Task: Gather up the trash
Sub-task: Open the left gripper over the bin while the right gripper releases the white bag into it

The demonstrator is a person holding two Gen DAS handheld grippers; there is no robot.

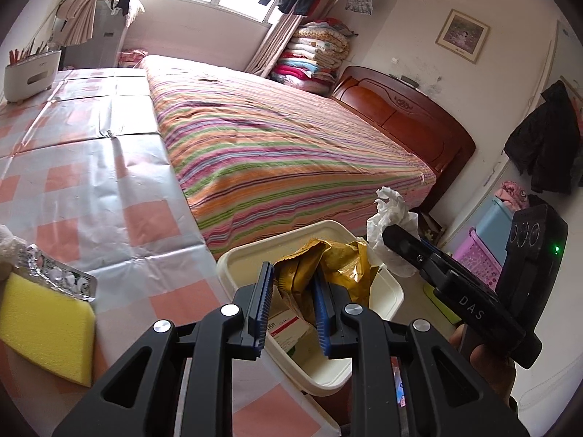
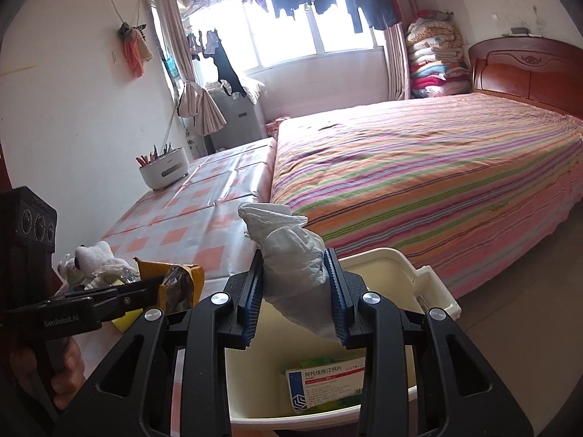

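Observation:
My left gripper (image 1: 291, 293) is shut on a crumpled gold foil wrapper (image 1: 328, 266) and holds it over the cream trash bin (image 1: 386, 291) beside the table. My right gripper (image 2: 297, 291) is shut on a crumpled white tissue (image 2: 291, 255) above the same bin (image 2: 430, 284). A medicine box (image 2: 324, 386) lies in the bin's bottom. In the right wrist view the left gripper (image 2: 153, 291) holds the wrapper (image 2: 182, 284) at the left. In the left wrist view the right gripper (image 1: 404, 245) holds the tissue (image 1: 391, 218).
The table (image 1: 91, 182) has a pink checked plastic cover. On it lie a yellow sponge (image 1: 47, 331), an empty foil blister pack (image 1: 54, 273), a white plush toy (image 2: 94, 258) and a white pen holder (image 2: 164, 171). A striped bed (image 1: 273, 138) stands beyond the bin.

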